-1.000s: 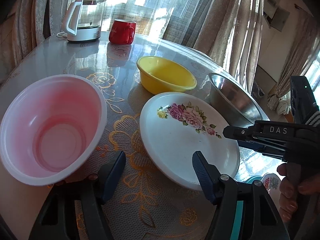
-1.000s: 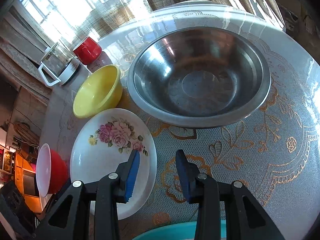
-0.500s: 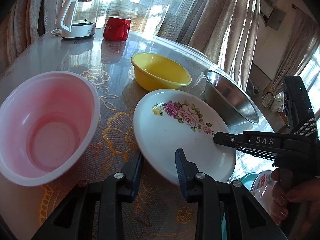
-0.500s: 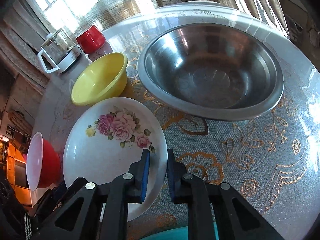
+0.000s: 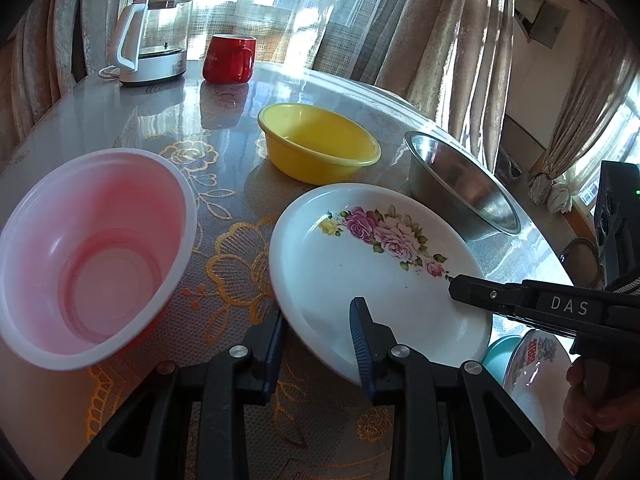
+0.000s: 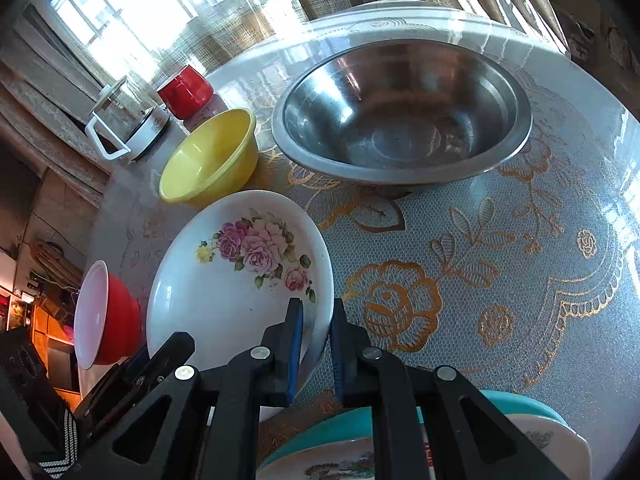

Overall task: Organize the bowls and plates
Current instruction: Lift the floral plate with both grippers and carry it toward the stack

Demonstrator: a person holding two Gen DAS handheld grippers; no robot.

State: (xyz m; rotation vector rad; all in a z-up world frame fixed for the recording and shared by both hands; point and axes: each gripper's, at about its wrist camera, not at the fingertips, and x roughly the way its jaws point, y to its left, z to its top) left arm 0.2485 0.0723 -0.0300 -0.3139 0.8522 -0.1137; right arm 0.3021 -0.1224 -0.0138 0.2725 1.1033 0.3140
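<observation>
Two grippers hold the same floral plate (image 5: pixel 372 280) by its rim. The left gripper (image 5: pixel 316 344) has the near edge of the plate between its blue pads, one finger under the rim and one above it, with the jaws narrow. The right gripper (image 6: pixel 314 344) is clamped on the opposite edge, its jaws almost together with the thin rim between them. In the left wrist view the right gripper comes in from the right side, with a hand (image 5: pixel 592 412) on its handle.

Around the plate I count three bowls: one yellow bowl (image 5: pixel 318 148) behind it, one steel bowl (image 6: pixel 402 114) just beside it on the right, and one red bowl with a white inside (image 5: pixel 86 252) on the left. The plate looks to touch the steel bowl, but I cannot tell for sure. Near the right gripper lies a teal plate (image 6: pixel 340 424) with a white printed plate (image 6: pixel 548 440) on it. At the far edge stand one red mug (image 5: pixel 229 59) and one glass kettle (image 5: pixel 154 36).

All stand on a round table (image 6: pixel 520 280) with a glossy cover that has gold flower patterns. Behind it hang beige curtains (image 5: pixel 440 28) before bright windows.
</observation>
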